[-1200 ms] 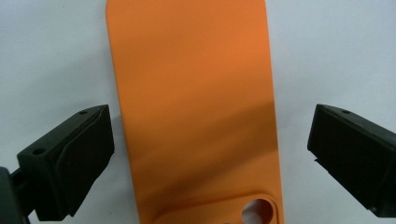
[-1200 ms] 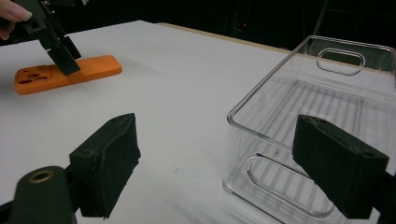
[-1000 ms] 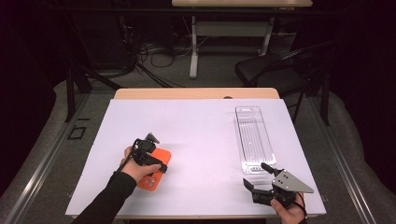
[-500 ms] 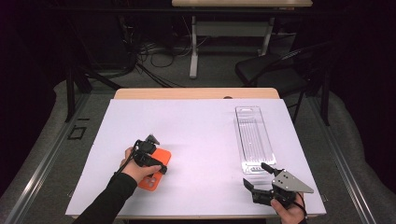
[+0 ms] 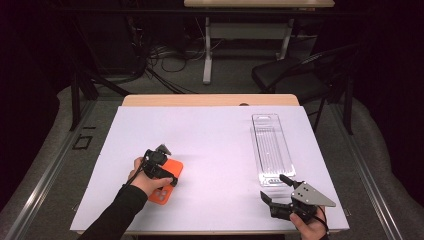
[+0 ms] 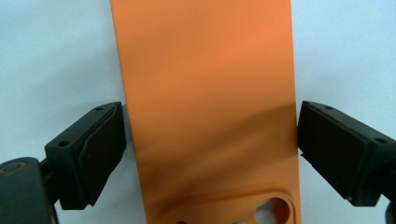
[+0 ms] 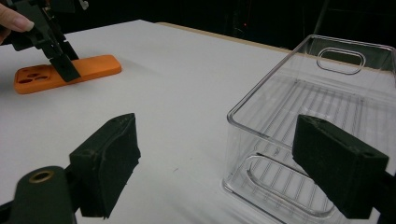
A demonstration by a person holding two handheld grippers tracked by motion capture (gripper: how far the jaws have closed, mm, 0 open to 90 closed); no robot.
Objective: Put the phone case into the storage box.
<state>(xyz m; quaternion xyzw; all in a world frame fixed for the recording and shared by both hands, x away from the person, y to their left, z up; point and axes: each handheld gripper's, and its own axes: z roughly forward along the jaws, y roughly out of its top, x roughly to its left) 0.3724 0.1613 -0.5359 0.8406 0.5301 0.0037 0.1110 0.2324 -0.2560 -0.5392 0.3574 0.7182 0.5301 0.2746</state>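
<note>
**Left gripper straddles an orange phone case; right gripper waits by a clear bin**

In the high view, a white table top (image 5: 215,150) covers the middle of the frame, with a dark floor, cables and a chair beyond its far edge; the person's forearms enter from the bottom edge.

The left gripper (image 5: 161,159) sits in the lower left of the high view, held over an orange phone case (image 5: 170,172) that lies flat on the table; the hand (image 5: 145,179) covers part of the case. In the left gripper view the case (image 6: 205,93) runs up the centre of the frame, its camera cut-outs at the bottom edge; one black jaw stands at each long side of it; the jaws have just been closing in on it, and they are still spread, the left pad with a thin strip of white table showing before the case's edge, the right pad just at the other edge; whether that one touches I cannot tell.

The right gripper (image 5: 275,189) is at the lower right of the high view, well apart from the case; its jaws are spread with nothing between them; just beyond its tips stands a long clear plastic bin (image 5: 272,145), reaching toward the upper right of the table. In the right gripper view the bin (image 7: 299,93) fills the right half, its ribbed floor visible, while the case (image 7: 65,72) and the left gripper (image 7: 58,56) show small in the upper left.
</note>
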